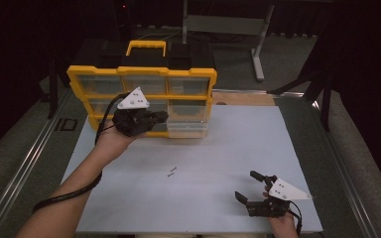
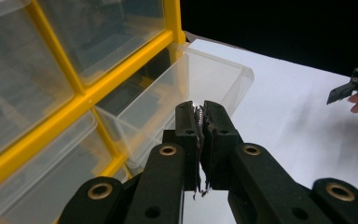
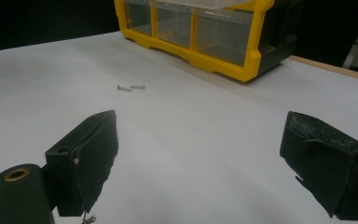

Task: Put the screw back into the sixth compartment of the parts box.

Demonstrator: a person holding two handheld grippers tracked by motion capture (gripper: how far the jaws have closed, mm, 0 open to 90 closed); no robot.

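On table, two loose screws [image 1: 171, 171], left hand-held gripper [image 2: 199, 112] clenching one screw [image 2: 198, 113], right hand-held gripper [image 1: 254, 187] released.

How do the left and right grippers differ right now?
Jaws: the left gripper is shut on a small screw, while the right gripper stands wide open with nothing between its jaws. Place: the left gripper is raised at the yellow organizer, by its pulled-out clear drawer; the right gripper sits low at the table's near right edge. Both have black jaws.
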